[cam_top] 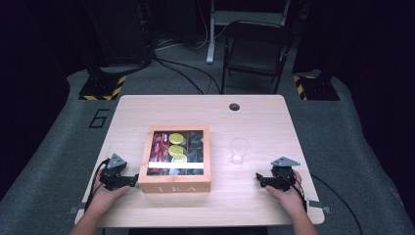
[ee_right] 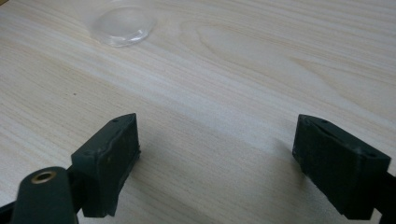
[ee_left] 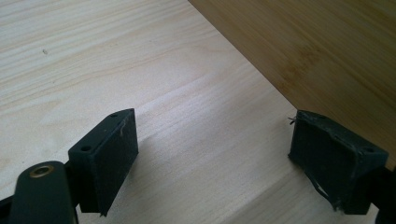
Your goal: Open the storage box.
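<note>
tea box (cam_top: 174, 161): wooden box sitting near the middle of the table, a bit toward the near edge, "TEA" on its near face. See-through lid is shut, and you can make out red packets on the left, yellow-green ones in the middle and darker stuff on the right.

left gripper (cam_top: 128, 180): parked on the table just left of the box's near-left corner, tips aimed right at the box wall. Jaws spread wide, nothing in between, just bare wood. In the left gripper view (ee_left: 215, 163) the box's side fills the upper right, really close to the right jaw; can't tell if it's actually touching.

right gripper (cam_top: 260, 179): low over the table, right of the box and well apart from it, tips pointing left. Jaws spread wide too, nothing pinched, only tabletop between them in the right gripper view (ee_right: 217, 163).

glass (cam_top: 240, 150): clear tumbler, upright, right of the box, a bit farther away than the right gripper. Its base (ee_right: 123, 25) peeks in at the top left of the right gripper view.

table (cam_top: 259, 122): light wood, with a dark round hole near the far edge.

chair (cam_top: 257, 46): dark folding one on the floor past the far side.
</note>
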Demonstrator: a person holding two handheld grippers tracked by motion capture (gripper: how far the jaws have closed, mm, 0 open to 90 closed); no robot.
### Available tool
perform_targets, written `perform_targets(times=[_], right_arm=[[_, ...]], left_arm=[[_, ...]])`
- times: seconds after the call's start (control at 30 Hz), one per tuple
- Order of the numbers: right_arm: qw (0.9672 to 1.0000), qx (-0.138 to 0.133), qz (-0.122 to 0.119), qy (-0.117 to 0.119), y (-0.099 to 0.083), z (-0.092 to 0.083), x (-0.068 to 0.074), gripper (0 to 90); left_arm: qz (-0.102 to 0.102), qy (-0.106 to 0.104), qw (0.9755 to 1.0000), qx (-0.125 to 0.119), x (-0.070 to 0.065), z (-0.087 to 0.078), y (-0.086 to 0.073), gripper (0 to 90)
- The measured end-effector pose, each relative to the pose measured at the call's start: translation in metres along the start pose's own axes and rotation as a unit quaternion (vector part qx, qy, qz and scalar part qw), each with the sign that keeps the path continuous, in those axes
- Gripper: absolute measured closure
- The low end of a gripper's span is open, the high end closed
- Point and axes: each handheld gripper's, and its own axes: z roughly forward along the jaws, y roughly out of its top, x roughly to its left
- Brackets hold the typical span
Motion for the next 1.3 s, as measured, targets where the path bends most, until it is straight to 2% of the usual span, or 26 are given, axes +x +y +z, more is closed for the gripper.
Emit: perform_targets(times=[0.03,0.33,0.37,0.5,0.57,0.77,0.83,0.93,1.0,1.03,1.1,1.17,1.2,1.23,1.3], right_arm=[[1.0,0.002,0.006,0.001,0.0,0.0,0.001,13.8],[1.0,0.001,0.008,-0.002,0.001,0.001,0.002,12.3],[0.9999,0.003,0.012,-0.003,0.001,0.001,0.003,11.5],[0.9999,0.011,0.004,0.0,0.003,0.005,0.003,6.3],[0.9999,0.008,0.013,-0.002,0.004,0.006,0.005,6.1],[0.9998,0.007,0.018,-0.005,0.004,0.006,0.006,6.6],[0.9999,0.008,0.015,-0.004,0.004,0.006,0.005,7.4],[1.0,0.007,0.005,-0.003,0.004,0.003,0.003,16.3],[0.9999,0.013,0.006,0.002,0.005,0.001,0.002,21.5],[0.9999,0.011,0.008,0.0,0.005,-0.001,0.002,27.8],[0.9997,0.017,0.014,0.006,0.007,-0.004,0.0,34.5],[0.999,0.025,0.031,0.019,0.009,-0.008,0.0,39.5],[0.9994,0.018,0.026,0.017,0.011,-0.013,0.002,42.5],[0.9994,0.018,0.026,0.017,0.011,-0.013,0.002,42.5],[0.9997,0.007,0.016,0.014,0.016,-0.019,0.004,44.2]], left_arm=[[0.0,0.0,1.0,0.0,0.0,0.0,0.0,15.2],[0.0,0.004,1.0,-0.004,0.0,-0.002,-0.002,16.3],[0.002,0.003,1.0,-0.004,0.0,-0.002,-0.002,16.5],[0.004,0.001,1.0,0.0,0.0,-0.005,-0.003,17.8],[0.002,0.002,1.0,0.0,0.0,-0.005,-0.004,17.9],[0.0,0.001,1.0,0.009,0.002,-0.011,-0.003,28.4],[-0.009,-0.002,0.9999,0.013,0.003,-0.012,-0.002,29.7],[-0.025,-0.012,0.9995,0.016,0.004,-0.013,-0.001,31.8],[-0.028,-0.019,0.9992,0.02,0.005,-0.014,0.001,33.5],[-0.03,-0.022,0.9991,0.021,0.005,-0.014,0.001,34.9],[-0.034,-0.029,0.9987,0.024,0.004,-0.017,0.003,35.5],[-0.038,-0.025,0.9987,0.022,0.002,-0.021,0.006,37.9],[-0.042,-0.023,0.9987,0.017,0.001,-0.027,0.008,39.6],[-0.042,-0.023,0.9987,0.017,0.001,-0.027,0.008,40.5],[-0.055,-0.026,0.9982,0.001,0.0,-0.035,0.011,41.8]])
